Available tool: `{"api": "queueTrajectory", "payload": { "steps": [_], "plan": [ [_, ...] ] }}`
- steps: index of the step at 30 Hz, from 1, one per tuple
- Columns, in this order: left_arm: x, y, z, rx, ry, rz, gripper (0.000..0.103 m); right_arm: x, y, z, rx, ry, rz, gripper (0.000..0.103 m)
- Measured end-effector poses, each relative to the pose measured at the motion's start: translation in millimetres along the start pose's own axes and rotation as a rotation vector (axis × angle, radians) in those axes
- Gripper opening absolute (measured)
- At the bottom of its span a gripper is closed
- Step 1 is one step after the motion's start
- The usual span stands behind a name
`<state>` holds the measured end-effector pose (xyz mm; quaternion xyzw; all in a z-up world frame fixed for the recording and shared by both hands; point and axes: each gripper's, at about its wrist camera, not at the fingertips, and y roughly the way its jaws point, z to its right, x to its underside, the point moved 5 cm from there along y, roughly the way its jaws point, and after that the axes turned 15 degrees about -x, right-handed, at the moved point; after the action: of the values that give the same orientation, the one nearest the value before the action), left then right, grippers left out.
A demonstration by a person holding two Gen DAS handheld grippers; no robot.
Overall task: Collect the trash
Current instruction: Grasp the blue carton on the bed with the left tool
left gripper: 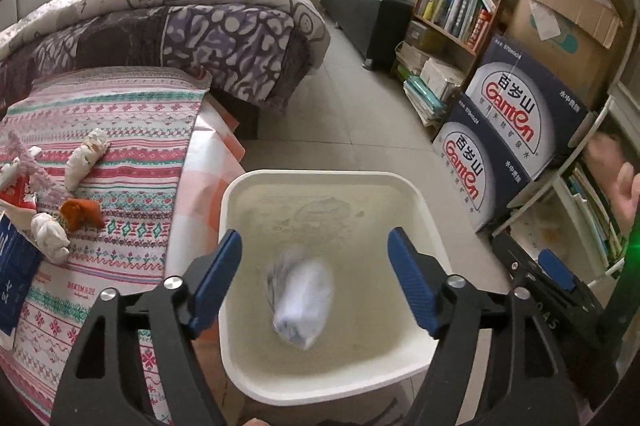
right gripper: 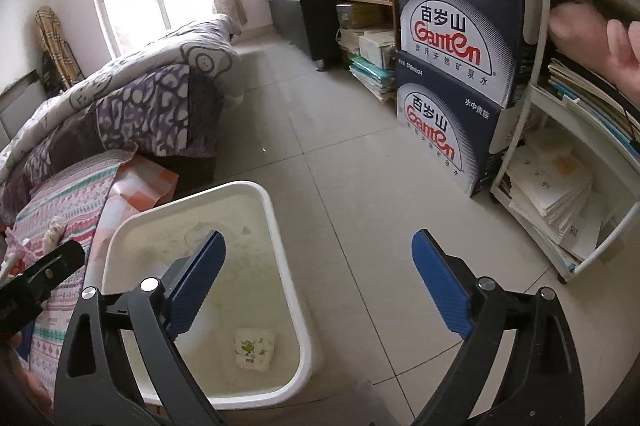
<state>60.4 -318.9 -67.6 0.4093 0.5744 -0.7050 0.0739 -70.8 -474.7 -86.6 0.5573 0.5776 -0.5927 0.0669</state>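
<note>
The left tongs (left gripper: 314,276) stand wide over the white bin (left gripper: 240,193), and a blurred paper wad (left gripper: 302,300) sits inside it, loose between the tips. The right tongs (right gripper: 318,284) gape too, holding nothing. To do this well, I'd swing left to the worktop (left gripper: 132,129), where more wads (left gripper: 86,157) and an orange scrap (left gripper: 80,214) lie. Water cartons (right gripper: 456,25) crowd the right.

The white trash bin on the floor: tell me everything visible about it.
The trash bin is a white, plastic-looking tub with rounded corners and a thick rolled rim, standing upright and open-topped on the tiled floor beside the patterned tablecloth. Its inside looks stained beige. A blurred white paper wad shows inside it, below the open left gripper; the right wrist view shows a small printed wrapper inside.
</note>
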Motion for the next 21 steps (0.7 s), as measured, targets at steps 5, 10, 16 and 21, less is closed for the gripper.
{"api": "queueTrajectory", "payload": {
  "steps": [5,10,16,21],
  "plan": [
    [2.5,-14.2,-15.5,-0.055,0.003,0.034,0.081,2.0,-5.3,-19.8,-0.023,-0.029,-0.003,0.095],
    [10.8,-25.4,-51.0,-0.139,0.003,0.056,0.084,11.1,-7.6,-59.0,-0.058,-0.088,-0.019,0.096],
    [23.2,-25.8,-112.8,-0.263,0.000,0.036,0.088,32.6,-0.8,-117.0,-0.118,-0.187,-0.078,0.096],
    [30.6,-12.4,-173.3,-0.383,0.024,-0.030,0.089,50.0,3.1,-161.2,-0.163,-0.269,-0.120,0.096]
  ]
}}
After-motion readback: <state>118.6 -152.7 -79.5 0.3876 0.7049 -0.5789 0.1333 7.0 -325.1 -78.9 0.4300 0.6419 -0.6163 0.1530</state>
